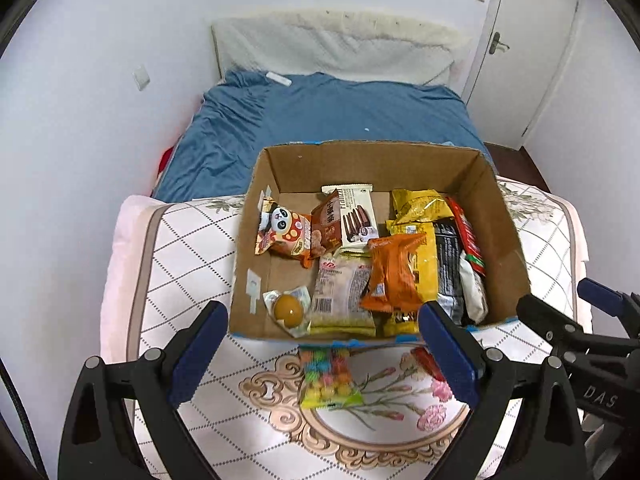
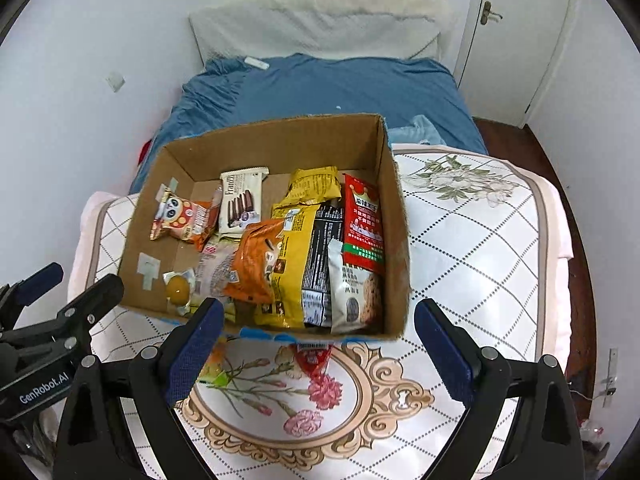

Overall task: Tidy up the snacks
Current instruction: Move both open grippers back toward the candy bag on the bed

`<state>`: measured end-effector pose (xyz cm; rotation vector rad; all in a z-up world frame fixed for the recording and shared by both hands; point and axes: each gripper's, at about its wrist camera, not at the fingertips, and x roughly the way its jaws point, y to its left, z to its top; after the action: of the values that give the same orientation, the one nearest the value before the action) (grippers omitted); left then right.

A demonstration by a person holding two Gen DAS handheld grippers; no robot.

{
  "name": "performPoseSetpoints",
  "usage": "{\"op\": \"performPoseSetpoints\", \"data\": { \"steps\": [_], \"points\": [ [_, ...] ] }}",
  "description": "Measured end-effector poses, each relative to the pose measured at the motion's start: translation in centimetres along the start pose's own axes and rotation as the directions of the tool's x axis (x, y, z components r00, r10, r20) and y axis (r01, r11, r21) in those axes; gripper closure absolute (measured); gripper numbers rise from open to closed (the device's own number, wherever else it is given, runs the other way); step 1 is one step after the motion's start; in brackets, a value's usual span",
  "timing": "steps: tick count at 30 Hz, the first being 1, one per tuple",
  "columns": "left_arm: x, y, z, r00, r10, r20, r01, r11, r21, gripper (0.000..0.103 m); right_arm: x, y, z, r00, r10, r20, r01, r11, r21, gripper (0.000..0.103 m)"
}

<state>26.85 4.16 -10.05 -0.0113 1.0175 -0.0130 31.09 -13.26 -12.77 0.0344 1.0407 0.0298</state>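
An open cardboard box (image 1: 508, 240) (image 2: 396, 216) stands on a quilted floral pad and holds several snack packets: a panda packet (image 1: 282, 232), a white biscuit packet (image 2: 240, 200), an orange packet (image 1: 394, 276), yellow bags (image 2: 292, 264) and a red packet (image 2: 364, 224). A bag of colourful candies (image 1: 328, 378) lies on the pad just in front of the box, between my left gripper's fingers. A small red packet (image 2: 312, 360) lies in front of the box too. My left gripper (image 1: 324, 356) is open and empty. My right gripper (image 2: 318, 352) is open and empty.
The floral pad (image 2: 460, 240) lies over the foot of a bed with a blue sheet (image 1: 340, 112). White walls stand on the left, and a white door (image 1: 520, 40) at the back right. Dark wood floor (image 2: 580, 280) shows on the right.
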Motion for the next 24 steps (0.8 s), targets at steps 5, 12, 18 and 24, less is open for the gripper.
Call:
{"op": "performPoseSetpoints", "data": {
  "steps": [5, 12, 18, 24],
  "points": [
    [-3.4, 0.3, -1.5, 0.998, 0.008, 0.068, -0.008, 1.000, -0.006, 0.005, -3.0, -0.5, -2.3, 0.998, 0.004, 0.055, -0.005, 1.000, 0.022, 0.005],
    [-7.4, 0.0, -3.5, 0.990, 0.005, 0.138, -0.005, 1.000, -0.001, 0.005, -7.1, -0.8, -5.0, 0.993, 0.020, 0.114, -0.024, 0.999, 0.032, 0.005],
    [-9.6, -0.2, -4.7, 0.985, -0.004, 0.171, 0.005, 1.000, -0.007, 0.005, -10.0, -0.8, -6.2, 0.988, 0.046, 0.151, -0.051, 0.998, 0.032, 0.005],
    [-8.4, 0.9, -5.2, 0.989, 0.017, 0.144, -0.010, 0.999, -0.048, 0.005, -8.5, -1.5, -6.9, 0.992, 0.082, 0.094, -0.088, 0.994, 0.060, 0.005]
  ]
}}
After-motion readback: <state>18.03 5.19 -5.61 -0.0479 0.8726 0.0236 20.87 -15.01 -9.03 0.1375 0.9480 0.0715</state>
